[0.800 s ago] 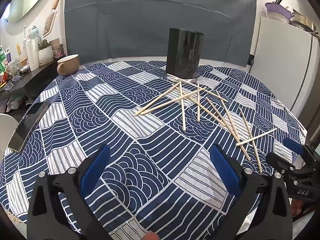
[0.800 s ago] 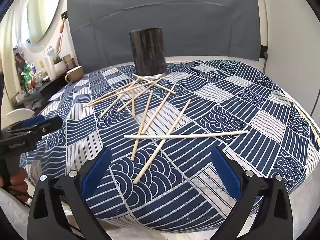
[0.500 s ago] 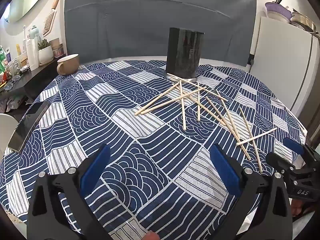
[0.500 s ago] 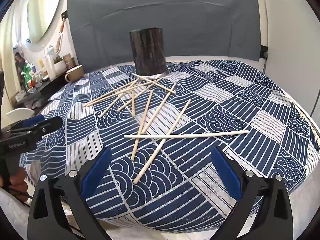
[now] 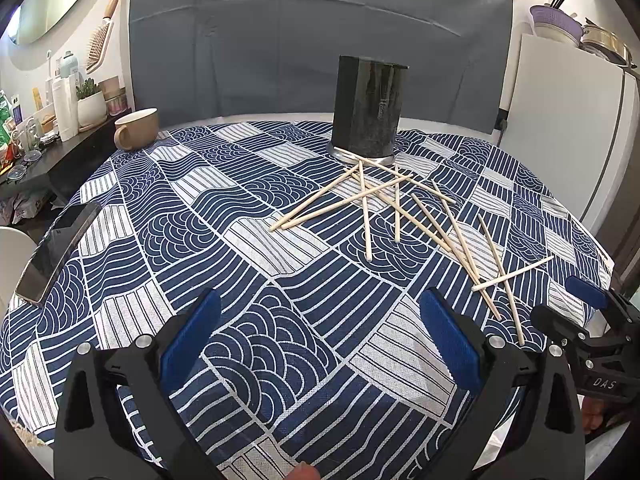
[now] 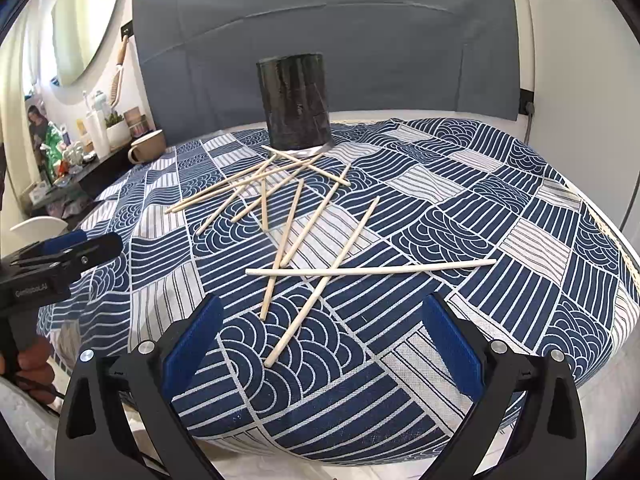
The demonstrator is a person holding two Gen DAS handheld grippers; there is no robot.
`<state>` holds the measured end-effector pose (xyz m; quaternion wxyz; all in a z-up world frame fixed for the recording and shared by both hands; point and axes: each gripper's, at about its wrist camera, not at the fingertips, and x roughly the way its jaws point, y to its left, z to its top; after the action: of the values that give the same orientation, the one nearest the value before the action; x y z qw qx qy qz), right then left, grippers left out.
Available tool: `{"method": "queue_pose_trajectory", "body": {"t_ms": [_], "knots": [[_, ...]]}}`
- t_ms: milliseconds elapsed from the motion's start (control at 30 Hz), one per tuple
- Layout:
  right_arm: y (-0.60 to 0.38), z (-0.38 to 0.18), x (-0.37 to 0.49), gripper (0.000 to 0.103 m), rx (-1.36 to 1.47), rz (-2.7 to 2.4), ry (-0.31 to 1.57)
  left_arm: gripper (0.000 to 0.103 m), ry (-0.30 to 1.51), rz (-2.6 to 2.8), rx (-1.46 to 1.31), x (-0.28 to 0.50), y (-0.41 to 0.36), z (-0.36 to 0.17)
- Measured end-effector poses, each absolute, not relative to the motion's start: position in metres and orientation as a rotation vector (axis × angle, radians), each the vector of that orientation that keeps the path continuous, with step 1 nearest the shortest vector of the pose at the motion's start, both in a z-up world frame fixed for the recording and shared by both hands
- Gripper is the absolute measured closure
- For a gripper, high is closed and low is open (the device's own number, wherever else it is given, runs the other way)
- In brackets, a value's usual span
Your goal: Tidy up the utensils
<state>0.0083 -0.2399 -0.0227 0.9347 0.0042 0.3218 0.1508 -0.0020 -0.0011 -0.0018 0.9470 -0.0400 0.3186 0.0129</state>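
Scattered pale wooden chopsticks (image 6: 316, 216) lie criss-crossed on the worktop (image 5: 248, 240), covered in a navy-and-white wave-patterned cloth, fanning out from the foot of a tall dark cylindrical utensil holder (image 6: 295, 104) that stands upright at the far side. None of the sticks appears to be inside the holder from these views, so the sorting looks not yet begun; the step in hand reads as the approach to a first pick. The right gripper (image 6: 320, 344) hovers low in front of the holder, its blue-padded fingers (image 6: 192, 344) spread wide and empty, with the nearest long chopstick (image 6: 320, 292) ending just ahead of them and crossed by another lying sideways. The left gripper (image 5: 320, 344) hangs over bare cloth on the holder's near-left side, fingers (image 5: 448, 340) likewise wide apart and holding nothing, well clear of the pile. The next move likely calls for the right gripper to drop onto the nearest stick's free end, close across its narrow shaft, and lift it without dragging the sticks crossing it, before tipping it upright into the holder's mouth.
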Motion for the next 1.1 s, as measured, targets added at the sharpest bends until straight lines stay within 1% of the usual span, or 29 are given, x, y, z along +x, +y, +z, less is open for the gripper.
{"method": "queue_pose_trajectory", "body": {"t_ms": [1100], "knots": [[-0.2372,-0.0201,0.0096,0.008,-0.010,0.313,0.665,0.006,0.655,0.027,-0.082,0.0002,-0.0002,0.0029]]}}
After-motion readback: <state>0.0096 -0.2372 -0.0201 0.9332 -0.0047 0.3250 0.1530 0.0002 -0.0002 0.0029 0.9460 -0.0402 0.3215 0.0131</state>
